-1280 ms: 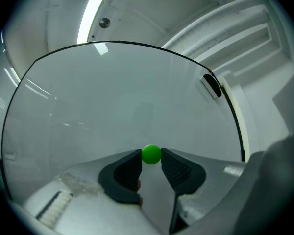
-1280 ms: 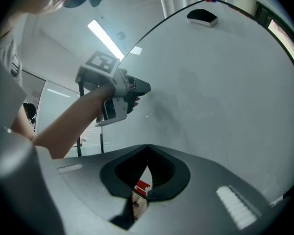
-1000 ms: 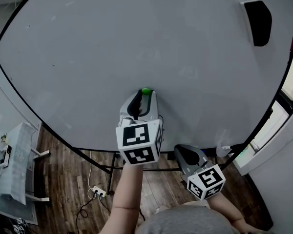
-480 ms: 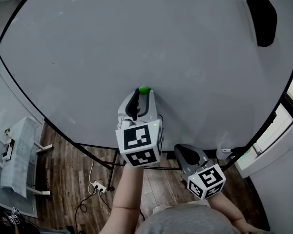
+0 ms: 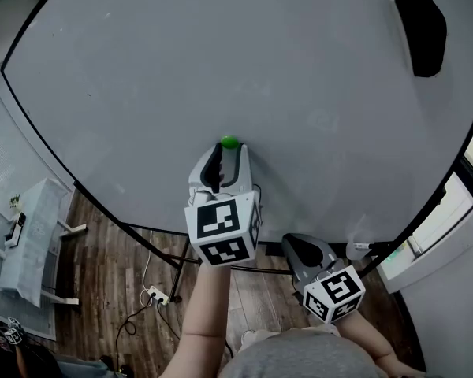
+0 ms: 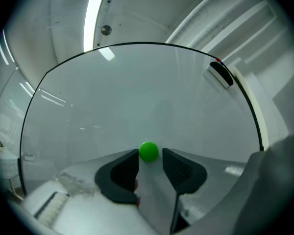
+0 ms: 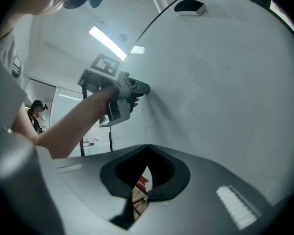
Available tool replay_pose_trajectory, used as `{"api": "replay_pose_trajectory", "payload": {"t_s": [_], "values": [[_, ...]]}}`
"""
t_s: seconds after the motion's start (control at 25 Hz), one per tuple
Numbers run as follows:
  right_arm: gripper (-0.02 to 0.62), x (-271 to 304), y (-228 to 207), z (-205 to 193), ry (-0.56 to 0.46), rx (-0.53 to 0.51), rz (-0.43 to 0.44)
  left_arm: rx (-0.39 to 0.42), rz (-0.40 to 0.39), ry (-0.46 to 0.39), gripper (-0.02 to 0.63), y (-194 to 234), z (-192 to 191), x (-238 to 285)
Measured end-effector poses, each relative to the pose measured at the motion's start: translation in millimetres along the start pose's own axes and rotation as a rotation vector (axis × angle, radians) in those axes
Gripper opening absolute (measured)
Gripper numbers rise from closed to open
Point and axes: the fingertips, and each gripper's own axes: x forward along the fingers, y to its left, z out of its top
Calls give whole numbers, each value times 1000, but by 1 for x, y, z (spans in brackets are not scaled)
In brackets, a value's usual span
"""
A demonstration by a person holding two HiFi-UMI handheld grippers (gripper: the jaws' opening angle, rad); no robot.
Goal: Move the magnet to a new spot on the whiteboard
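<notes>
One green magnet (image 6: 148,151) sits on the whiteboard (image 5: 221,53), right at the tips of the left gripper (image 6: 150,155) and between its two fingers (image 6: 121,176). These stand a little apart. The magnet is close against the left finger, with a thin gap to the right one, so it is not clamped. The right gripper (image 7: 147,148) hangs low, well apart from the board, with its fingers closed together on nothing. One black eraser (image 5: 420,34) sticks far up and to the right of the left fingers.
</notes>
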Motion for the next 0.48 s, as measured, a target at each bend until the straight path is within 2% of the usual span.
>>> {"api": "replay_pose_trajectory", "payload": {"t_s": [0.24,0.48], "values": [[2,-12,2,-6,19,3,36,-18,56,21,155,3,-11,-17],[2,-18,11,-12,26,11,67,-25,71,58,155,4,-33,-50]]}}
